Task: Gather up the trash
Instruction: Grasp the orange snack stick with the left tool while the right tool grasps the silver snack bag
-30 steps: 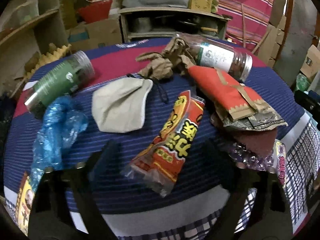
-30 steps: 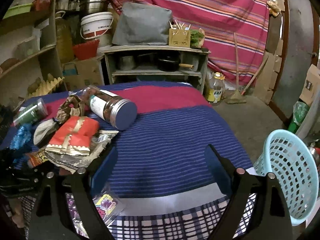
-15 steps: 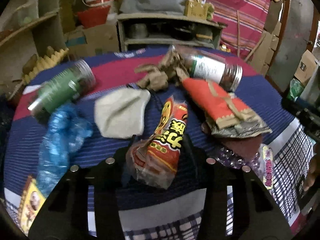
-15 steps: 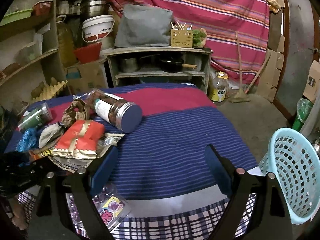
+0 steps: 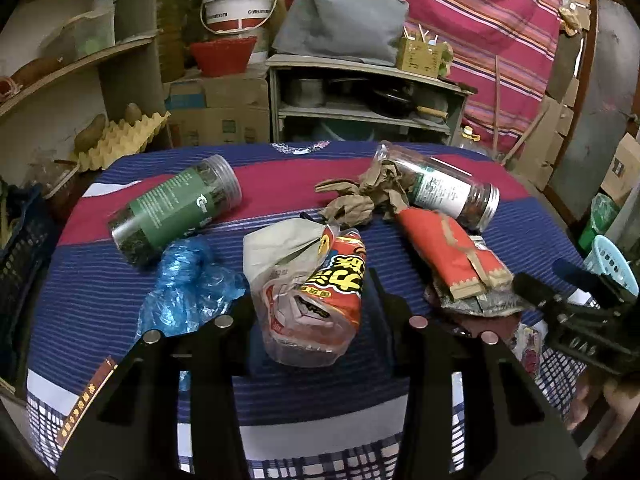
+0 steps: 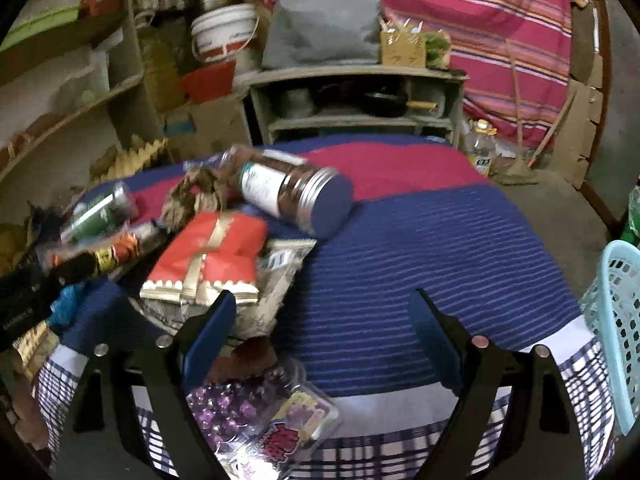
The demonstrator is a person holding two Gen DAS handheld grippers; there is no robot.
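Note:
My left gripper (image 5: pixel 316 320) is shut on a red and orange snack wrapper (image 5: pixel 320 300) and holds it lifted off the striped cloth. Behind it lie a beige face mask (image 5: pixel 276 244), a crumpled blue plastic bag (image 5: pixel 188 284), crumpled brown paper (image 5: pixel 360 196), a red paper packet (image 5: pixel 452 256), a green-label jar (image 5: pixel 176 208) and a clear jar (image 5: pixel 444 192). My right gripper (image 6: pixel 320 332) is open and empty over the table's near edge, beside the red packet (image 6: pixel 212 256). A light blue trash basket (image 6: pixel 616 332) stands at the right.
A purple candy pack (image 6: pixel 260 420) lies at the table's front edge under my right gripper. A yellow-brown packet (image 5: pixel 80 400) lies at the front left. Shelves, a white bucket (image 5: pixel 236 8) and cardboard boxes stand behind the table. The right gripper shows in the left view (image 5: pixel 576 312).
My left gripper closed on the snack wrapper and lifted it toward the camera. My right gripper moved left and closer to the red packet; its view is blurred.

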